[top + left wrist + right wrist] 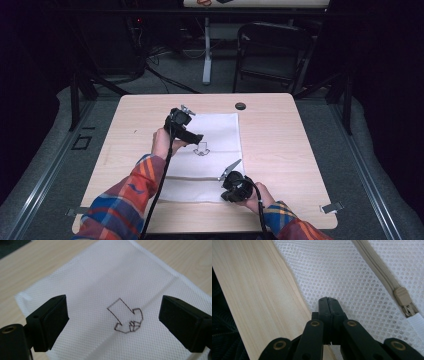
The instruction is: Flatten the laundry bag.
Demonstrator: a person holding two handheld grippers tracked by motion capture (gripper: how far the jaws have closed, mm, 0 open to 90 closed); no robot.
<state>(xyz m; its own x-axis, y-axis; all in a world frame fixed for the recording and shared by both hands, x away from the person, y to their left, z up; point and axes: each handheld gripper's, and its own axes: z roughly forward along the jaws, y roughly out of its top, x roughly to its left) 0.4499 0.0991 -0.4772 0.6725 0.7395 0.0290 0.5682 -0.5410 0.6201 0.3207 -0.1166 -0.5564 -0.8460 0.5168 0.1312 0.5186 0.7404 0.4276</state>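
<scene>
Pale wooden table (280,145) sits in a dark room with a black chair (270,50) behind it. On the table, the left gripper (112,322) has its jaws wide apart over a white mesh bag (210,160), above a small arrow drawing (126,316). The right gripper (328,302) has its jaws pressed together at the bag's near edge; I cannot tell if it pinches the mesh. A tan zipper pull (404,300) lies nearby. A small black disc (240,106) rests at the far edge.
</scene>
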